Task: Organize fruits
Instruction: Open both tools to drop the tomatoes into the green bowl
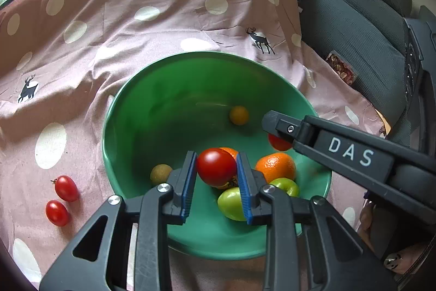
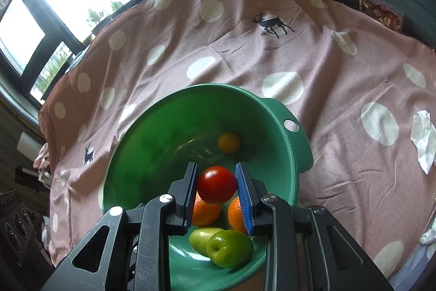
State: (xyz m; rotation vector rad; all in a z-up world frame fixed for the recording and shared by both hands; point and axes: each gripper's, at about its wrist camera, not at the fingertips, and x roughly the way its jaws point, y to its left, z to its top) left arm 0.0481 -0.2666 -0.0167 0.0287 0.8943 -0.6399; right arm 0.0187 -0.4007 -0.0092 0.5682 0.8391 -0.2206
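A green bowl (image 1: 152, 111) sits on a pink dotted cloth and also shows in the right wrist view (image 2: 152, 143). My left gripper (image 1: 216, 168) is shut on a red tomato (image 1: 216, 167) above the bowl. My right gripper (image 2: 217, 184) is shut on another red tomato (image 2: 217, 184) over the bowl; it shows in the left wrist view (image 1: 278, 132). In the bowl lie oranges (image 1: 275, 167) (image 2: 204, 213), green fruits (image 1: 231, 203) (image 2: 230, 248), a small yellow fruit (image 1: 239, 115) (image 2: 229, 142) and a brownish one (image 1: 160, 173).
Two red grape tomatoes (image 1: 66, 188) (image 1: 56, 212) lie on the cloth left of the bowl. A dark sofa (image 1: 354, 40) with a snack packet (image 1: 342, 68) stands at the right. Crumpled white tissue (image 2: 423, 141) lies on the cloth at right.
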